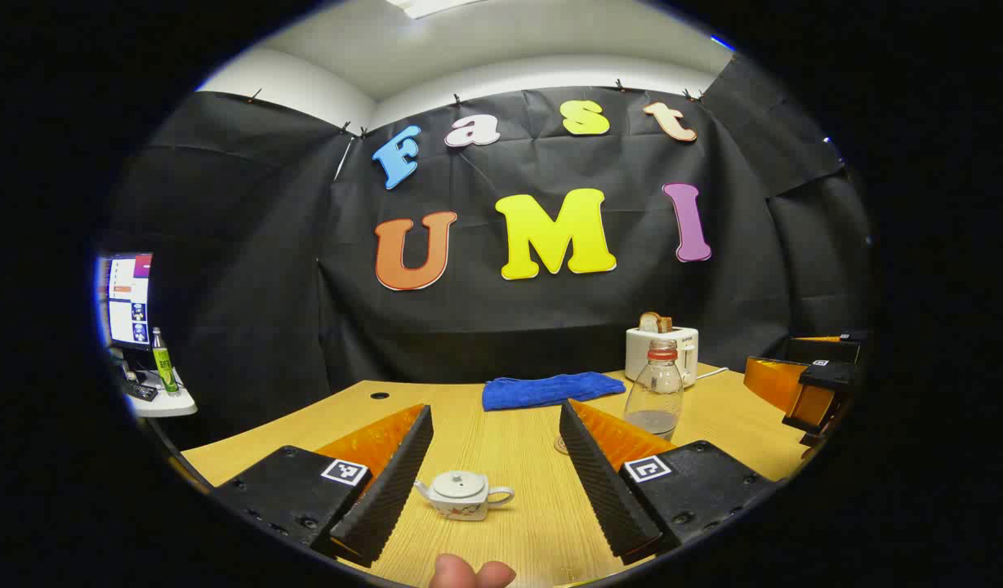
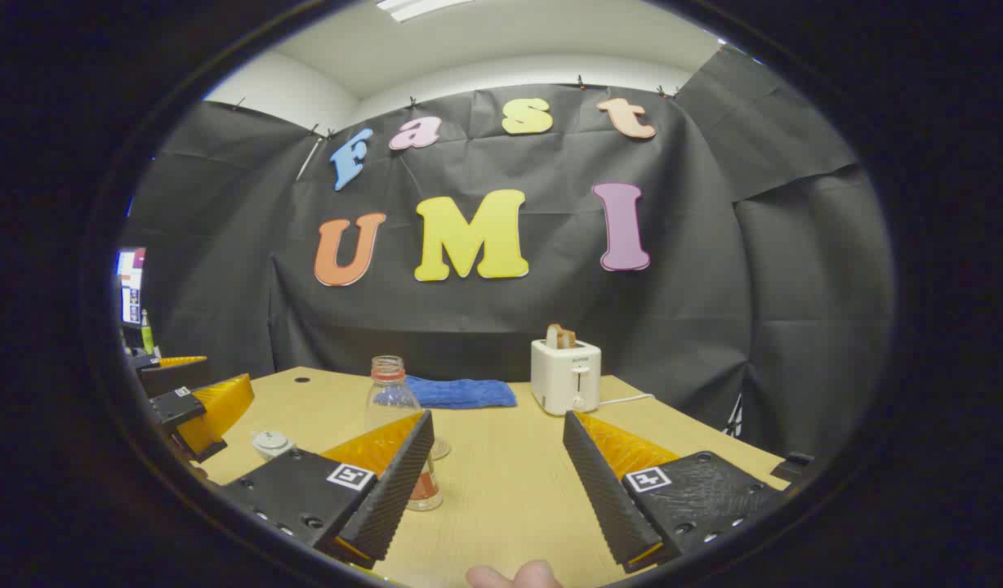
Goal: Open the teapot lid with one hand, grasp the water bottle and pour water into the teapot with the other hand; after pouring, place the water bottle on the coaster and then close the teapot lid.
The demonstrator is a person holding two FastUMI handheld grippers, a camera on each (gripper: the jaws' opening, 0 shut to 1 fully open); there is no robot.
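Progress: nothing of the task looked done; every step was left.
Teapot (image 1: 464, 496): stood on the surface (image 1: 518, 457), its lid (image 1: 458, 485) seated, framed between the left gripper's fingers but untouched.
Water bottle (image 2: 391, 400): upright, a little liquid inside, apparently uncapped; just behind the right gripper's left finger, not held.
Coaster (image 1: 561, 445): a small disc near the bottle's base, bare.
Left gripper (image 1: 493, 478): fingers wide apart, holding nothing.
Right gripper (image 2: 495, 482): fingers wide apart, holding nothing.
Next: judged to be lifting the lid.
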